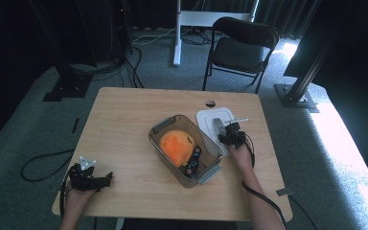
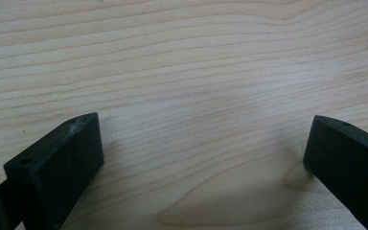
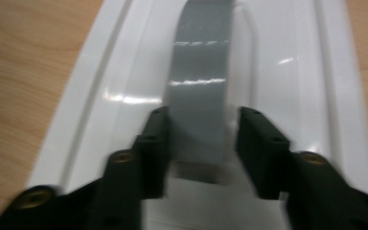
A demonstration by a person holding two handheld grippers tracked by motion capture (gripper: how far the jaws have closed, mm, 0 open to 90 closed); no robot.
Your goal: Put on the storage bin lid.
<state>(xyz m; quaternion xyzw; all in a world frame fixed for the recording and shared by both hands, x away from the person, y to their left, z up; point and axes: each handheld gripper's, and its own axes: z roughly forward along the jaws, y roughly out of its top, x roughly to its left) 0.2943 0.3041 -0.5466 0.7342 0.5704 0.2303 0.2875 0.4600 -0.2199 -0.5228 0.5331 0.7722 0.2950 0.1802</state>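
The right gripper (image 3: 199, 143) is clamped on the grey handle (image 3: 199, 91) of the white lid (image 3: 287, 86), both black jaws pressed against the handle's sides. The lid is seen lying flat on the table (image 1: 124, 120), just beside the clear bin (image 1: 165, 125). The left gripper (image 2: 201, 158) is held with jaws spread wide, nothing between them, over bare wood at the near left corner.

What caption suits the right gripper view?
Right hand-held gripper closed on the grey handle of a white plastic lid.
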